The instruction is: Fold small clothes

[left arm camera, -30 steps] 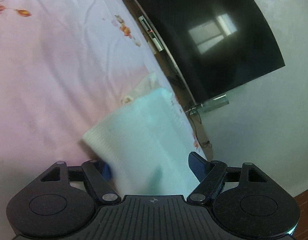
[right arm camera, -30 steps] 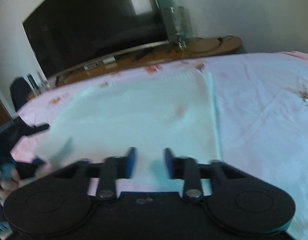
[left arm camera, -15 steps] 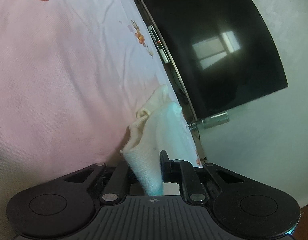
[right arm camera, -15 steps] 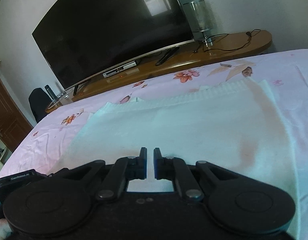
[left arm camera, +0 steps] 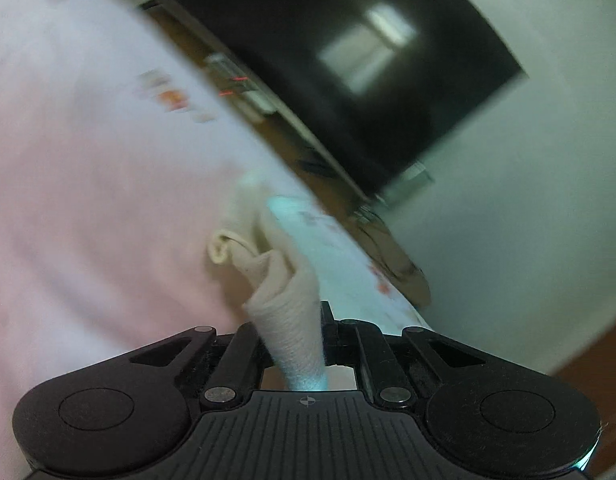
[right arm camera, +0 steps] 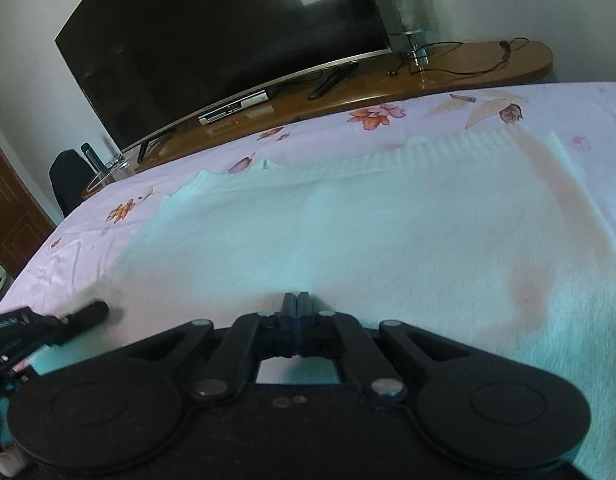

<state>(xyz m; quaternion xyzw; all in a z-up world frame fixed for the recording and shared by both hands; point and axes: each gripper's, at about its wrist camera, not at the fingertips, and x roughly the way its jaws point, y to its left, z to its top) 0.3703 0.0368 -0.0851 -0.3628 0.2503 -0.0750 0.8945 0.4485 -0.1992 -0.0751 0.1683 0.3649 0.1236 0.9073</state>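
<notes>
The left gripper (left arm camera: 292,334) has its jaws drawn narrow around a bunched fold of the white knitted garment (left arm camera: 286,304), which rises out of the jaws toward 12 o'clock and twists into a creased, cream-shaded roll before trailing off toward 11 o'clock — this view is blurred, so finer detail of the cloth is lost. The right gripper (right arm camera: 295,310) has its jaws pressed together at the near edge of the same garment (right arm camera: 368,232); whether any cloth is caught between the pads cannot be told, since the tips meet right at the hem. In the right wrist view the garment lies spread flat across the pink floral bedsheet (right arm camera: 428,112), filling the picture from 9 o'clock round to 4 o'clock, with a ribbed edge along its far side at 12 to 1 o'clock. The left gripper (right arm camera: 80,316) shows there at 9 o'clock, at the garment's near left corner. Beyond the bed, at 12 o'clock, a wooden TV bench (right arm camera: 468,72) carries a large dark television (right arm camera: 212,40), a set-top box (right arm camera: 232,108) and a glass vase (right arm camera: 404,4) — a dark chair (right arm camera: 68,176) stands at 10 o'clock beside a brown door (right arm camera: 8,208).
</notes>
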